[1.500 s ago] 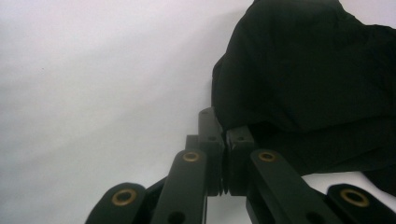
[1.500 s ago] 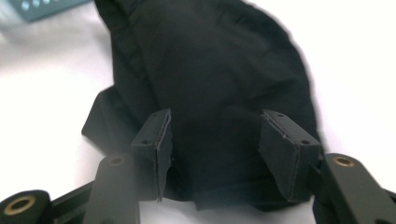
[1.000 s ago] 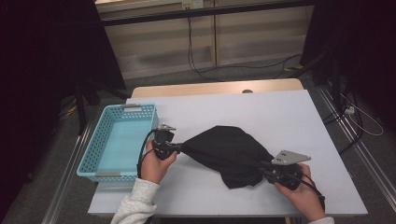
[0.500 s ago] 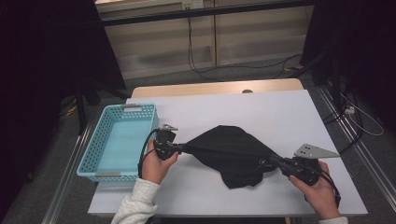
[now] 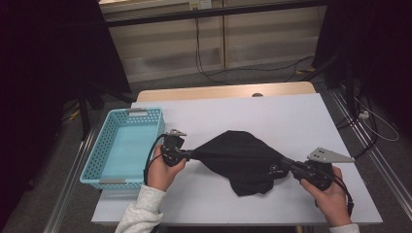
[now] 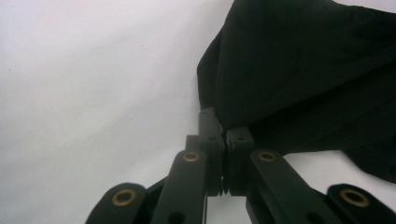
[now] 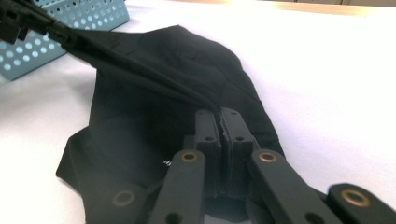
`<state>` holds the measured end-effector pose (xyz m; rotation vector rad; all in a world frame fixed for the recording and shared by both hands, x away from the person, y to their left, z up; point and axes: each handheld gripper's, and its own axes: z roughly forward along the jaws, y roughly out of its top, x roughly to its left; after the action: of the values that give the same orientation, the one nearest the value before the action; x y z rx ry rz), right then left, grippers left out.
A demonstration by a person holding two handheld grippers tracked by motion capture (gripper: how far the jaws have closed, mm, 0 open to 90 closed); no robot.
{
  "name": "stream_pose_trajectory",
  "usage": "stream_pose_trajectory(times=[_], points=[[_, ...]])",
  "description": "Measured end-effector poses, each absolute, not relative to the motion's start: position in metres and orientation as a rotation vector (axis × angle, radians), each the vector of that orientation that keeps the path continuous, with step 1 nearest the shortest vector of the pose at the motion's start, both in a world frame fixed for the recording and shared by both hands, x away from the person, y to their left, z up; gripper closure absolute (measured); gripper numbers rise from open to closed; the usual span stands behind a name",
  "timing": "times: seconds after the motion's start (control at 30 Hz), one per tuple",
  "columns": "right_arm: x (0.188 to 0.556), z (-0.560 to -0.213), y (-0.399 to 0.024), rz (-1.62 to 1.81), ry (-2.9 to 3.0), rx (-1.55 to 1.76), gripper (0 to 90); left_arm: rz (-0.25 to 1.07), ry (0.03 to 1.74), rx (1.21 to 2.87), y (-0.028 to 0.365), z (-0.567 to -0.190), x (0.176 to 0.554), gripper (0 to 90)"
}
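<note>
Both grippers grasp my black cloth [image 5: 243, 158]: from above, left gripper [image 5: 190, 154] pinches its nine o'clock corner beside the blue basket [image 5: 109, 170], right gripper [image 5: 287, 165] its four o'clock edge, mid-desk [image 5: 272, 111]. Left gripper view: jaws clenched on fabric. Right gripper view: jaws just closed, fabric pinched, stretched toward eleven o'clock.

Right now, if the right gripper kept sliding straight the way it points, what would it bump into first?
The right gripper is already clamped on the black cloth, so it would push into that first. Beyond the cloth, its line runs toward the left gripper and probably the blue basket, though depth is hard to judge.
</note>
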<state>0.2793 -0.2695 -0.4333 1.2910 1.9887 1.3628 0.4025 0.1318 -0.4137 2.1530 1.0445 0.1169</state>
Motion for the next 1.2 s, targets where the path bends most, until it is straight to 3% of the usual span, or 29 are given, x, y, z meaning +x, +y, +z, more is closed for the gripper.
stream_pose_trajectory(times=[0.67,1.2], points=[[0.287,-0.427,-0.263,1.356,1.980,1.256,86.2,0.086,1.058,2.168,0.140,-0.401,0.403,88.0],[0.304,-0.389,-0.264,1.357,1.957,1.182,86.3,0.095,1.003,2.246,0.136,-0.359,0.418,88.1]])
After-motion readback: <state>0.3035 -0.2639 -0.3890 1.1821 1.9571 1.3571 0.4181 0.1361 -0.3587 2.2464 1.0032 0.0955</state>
